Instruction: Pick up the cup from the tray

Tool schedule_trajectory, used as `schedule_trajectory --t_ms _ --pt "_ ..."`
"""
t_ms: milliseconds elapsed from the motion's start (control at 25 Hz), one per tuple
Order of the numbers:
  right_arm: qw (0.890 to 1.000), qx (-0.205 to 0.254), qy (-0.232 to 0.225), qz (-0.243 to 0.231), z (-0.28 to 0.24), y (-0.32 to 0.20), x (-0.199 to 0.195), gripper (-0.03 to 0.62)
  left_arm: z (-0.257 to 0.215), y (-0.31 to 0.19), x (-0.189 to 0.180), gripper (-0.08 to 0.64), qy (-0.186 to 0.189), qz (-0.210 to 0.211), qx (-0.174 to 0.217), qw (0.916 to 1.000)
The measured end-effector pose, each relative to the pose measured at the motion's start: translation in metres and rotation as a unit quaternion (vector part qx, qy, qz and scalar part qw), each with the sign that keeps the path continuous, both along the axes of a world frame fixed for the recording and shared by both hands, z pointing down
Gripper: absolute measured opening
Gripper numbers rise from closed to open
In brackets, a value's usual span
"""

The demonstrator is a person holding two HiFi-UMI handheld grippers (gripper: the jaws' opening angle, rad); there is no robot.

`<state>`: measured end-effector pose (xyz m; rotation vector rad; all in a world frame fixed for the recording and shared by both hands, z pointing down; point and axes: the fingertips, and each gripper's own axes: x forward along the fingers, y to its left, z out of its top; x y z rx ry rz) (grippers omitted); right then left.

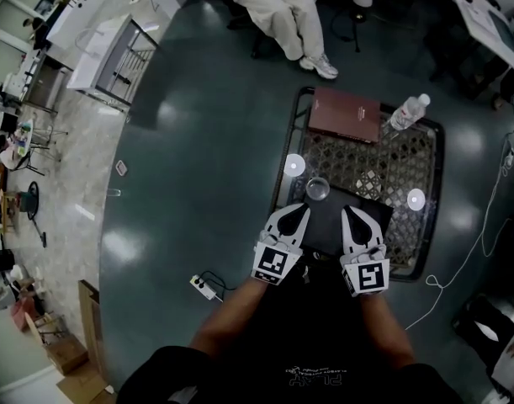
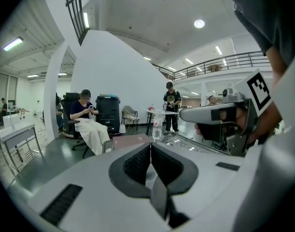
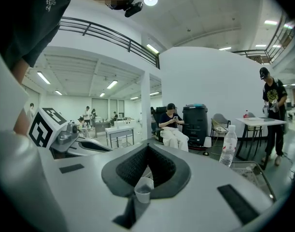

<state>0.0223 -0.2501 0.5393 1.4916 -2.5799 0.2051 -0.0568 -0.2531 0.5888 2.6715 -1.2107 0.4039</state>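
Note:
A small clear cup stands upright at the far left corner of a black tray on the mesh table. My left gripper hovers over the tray's left side, just short of the cup, its jaws shut and empty. My right gripper is beside it over the tray's right side, also shut with nothing held. In the right gripper view the cup shows below the closed pads, off to the left of that gripper. In the left gripper view the left gripper has its pads meeting at the tip.
A brown book and a water bottle lie at the table's far side. Two white discs sit on the mesh. A seated person is beyond the table. A power strip lies on the floor at left.

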Motion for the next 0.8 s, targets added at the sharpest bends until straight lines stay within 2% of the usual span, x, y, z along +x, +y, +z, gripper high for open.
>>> schedule_trajectory --t_ms 320,440,720,800 --pt "0.999 -0.036 0.008 -0.019 0.032 -0.003 0.000 0.008 0.035 0.001 0.009 0.036 -0.009 -0.010 -0.018 0.9998" --pt "0.999 -0.024 -0.016 -0.017 0.035 -0.003 0.000 0.008 0.051 0.005 0.014 0.115 -0.014 -0.004 -0.036 0.9992" --pt "0.999 -0.035 -0.020 -0.015 0.044 0.000 0.013 0.008 0.090 -0.001 0.021 0.325 -0.022 -0.017 -0.071 0.9971" --pt "0.999 -0.035 -0.014 -0.019 0.046 0.002 0.017 0.008 0.102 -0.004 0.024 0.346 -0.034 -0.014 -0.073 0.9966"
